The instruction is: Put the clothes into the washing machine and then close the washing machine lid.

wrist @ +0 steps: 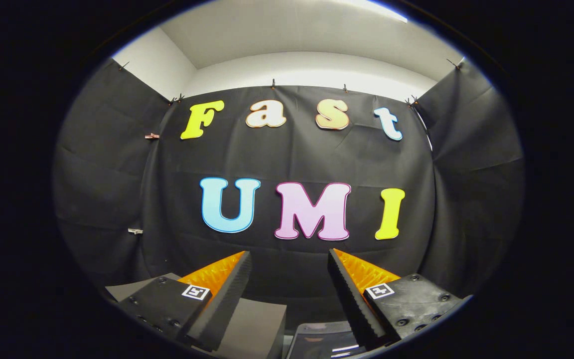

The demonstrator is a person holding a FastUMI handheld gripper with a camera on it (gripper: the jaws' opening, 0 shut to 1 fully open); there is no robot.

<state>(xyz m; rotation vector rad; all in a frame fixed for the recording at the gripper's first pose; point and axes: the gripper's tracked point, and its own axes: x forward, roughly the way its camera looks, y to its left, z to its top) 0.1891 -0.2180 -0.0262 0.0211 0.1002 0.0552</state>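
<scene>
The gripper (289, 264) is held level, its fingers spread wide apart with nothing between them, pointed at the black cloth wall (292, 154) across the centre of the frame. Below the fingers, at bottom centre, lies the edge of a dark glossy object (324, 344), possibly the washing machine's top; its lid position cannot be told. A grey block (257, 324) sits at lower left beside the left finger. No clothes are visible. Progress cannot be judged: this fits either a start or a finish.

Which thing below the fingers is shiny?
The dark panel by the right finger; the grey block is dull. The gripper has its fingers open, holding nothing.
</scene>
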